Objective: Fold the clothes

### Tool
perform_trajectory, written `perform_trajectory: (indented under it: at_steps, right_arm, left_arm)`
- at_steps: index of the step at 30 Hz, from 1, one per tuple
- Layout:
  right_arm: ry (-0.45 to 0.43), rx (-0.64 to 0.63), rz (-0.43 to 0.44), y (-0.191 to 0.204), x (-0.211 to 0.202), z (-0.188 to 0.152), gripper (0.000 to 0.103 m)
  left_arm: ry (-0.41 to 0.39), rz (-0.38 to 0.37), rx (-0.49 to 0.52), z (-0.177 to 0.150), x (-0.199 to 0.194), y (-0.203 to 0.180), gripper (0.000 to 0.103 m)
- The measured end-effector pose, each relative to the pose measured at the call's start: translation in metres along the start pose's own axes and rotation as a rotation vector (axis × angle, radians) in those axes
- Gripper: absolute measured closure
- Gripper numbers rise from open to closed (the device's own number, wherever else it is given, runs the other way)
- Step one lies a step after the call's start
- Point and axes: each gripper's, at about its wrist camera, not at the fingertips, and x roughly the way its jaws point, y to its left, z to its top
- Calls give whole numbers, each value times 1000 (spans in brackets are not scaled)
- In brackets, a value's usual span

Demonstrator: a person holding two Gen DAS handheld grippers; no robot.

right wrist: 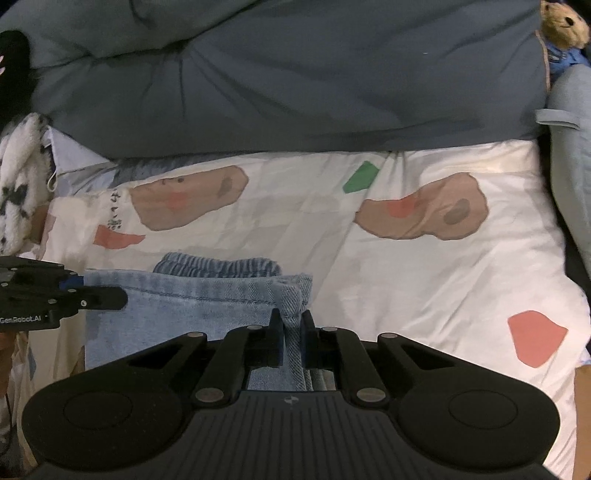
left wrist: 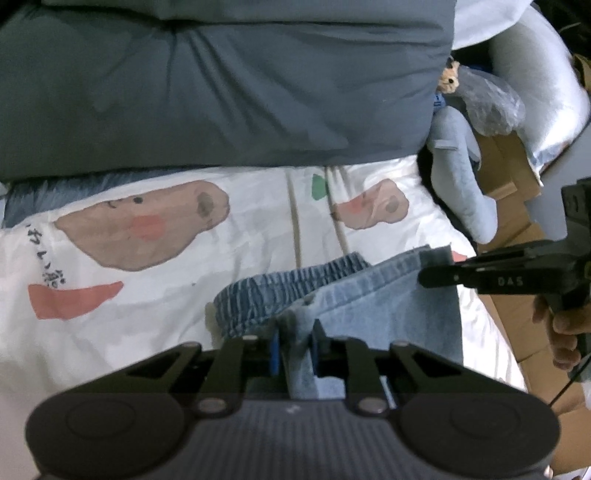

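Printed bedsheet (right wrist: 424, 280): jeans (right wrist: 184, 306) pinched in both hand-held grippers.

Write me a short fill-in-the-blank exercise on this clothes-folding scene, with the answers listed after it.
1. Both grippers are shut on the light blue ____ garment.
2. The left gripper and right gripper each pinch a ____ of its hemmed edge.
3. The garment lies on a white printed sheet, in front of a dark ____ duvet.

Answers: denim; corner; blue-grey

Jeans (right wrist: 192, 314) lie on the sheet (right wrist: 424, 280), near edge; duvet (right wrist: 288, 85) piled behind them, teddy (right wrist: 563, 20) beside its right end.
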Motion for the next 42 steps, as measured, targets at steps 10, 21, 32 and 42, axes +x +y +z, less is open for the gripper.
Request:
perform_trajectory:
  at_steps: [10,21,32,42]
  right_arm:
    - [-21,37,-58,-6,-4,9,96]
    - [13,19,-138,-3,26,14,94]
    - [-26,-8,-135,0,3,9,78]
    - [-57,-35,-68,20,0,4,77]
  left_arm:
    - [-16,11,52,18,4,-12,87]
    - [24,73,136,12,47,-3,82]
    - [0,111,133,22,13,-4,69]
    - [3,62,145,15,9,-25,75]
